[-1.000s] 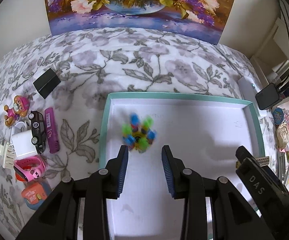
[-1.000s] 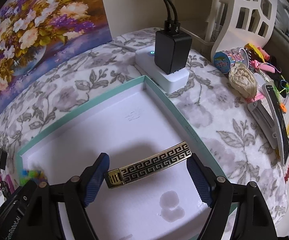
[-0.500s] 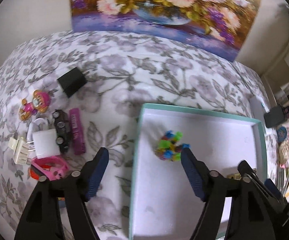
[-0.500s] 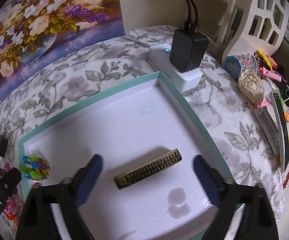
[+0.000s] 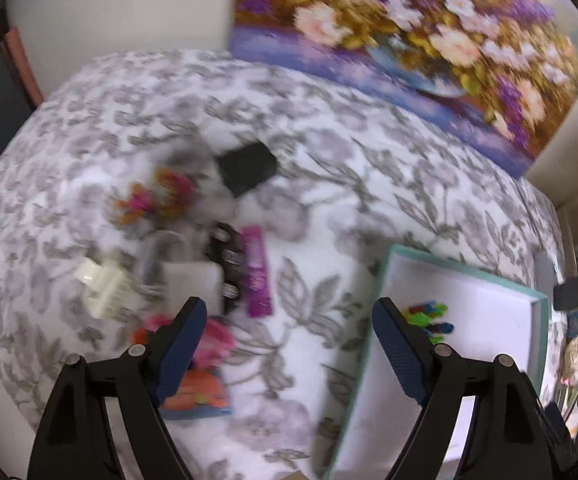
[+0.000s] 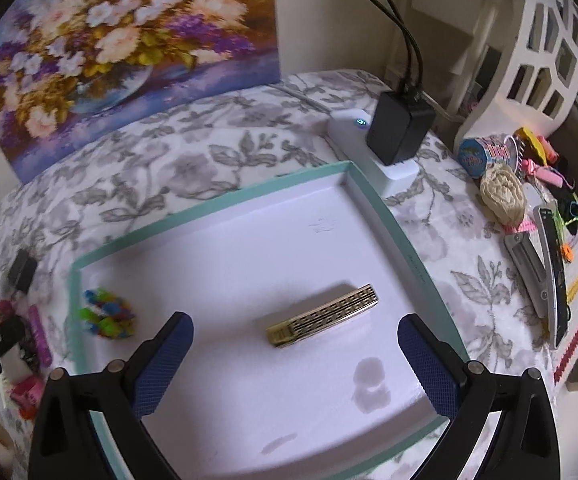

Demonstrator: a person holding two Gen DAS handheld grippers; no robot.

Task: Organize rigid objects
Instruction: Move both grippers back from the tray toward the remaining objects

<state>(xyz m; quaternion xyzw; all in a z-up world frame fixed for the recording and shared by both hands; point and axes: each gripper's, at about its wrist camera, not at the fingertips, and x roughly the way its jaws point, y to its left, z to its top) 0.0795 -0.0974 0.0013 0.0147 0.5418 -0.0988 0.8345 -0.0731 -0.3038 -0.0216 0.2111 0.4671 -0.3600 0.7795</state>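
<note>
Both my grippers are empty: left fingers have just been spreading, right fingers too. The gold bar and bright toy lie in the tray. Remaining items crowd together; I could snag two.

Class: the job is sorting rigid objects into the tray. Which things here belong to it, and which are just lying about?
Part of the job:
- teal-rimmed white tray
- gold patterned metal bar
- multicoloured plastic block toy
- purple plastic stick
- black toy car

Just lying about:
- flower painting
- black plugged-in charger
</note>
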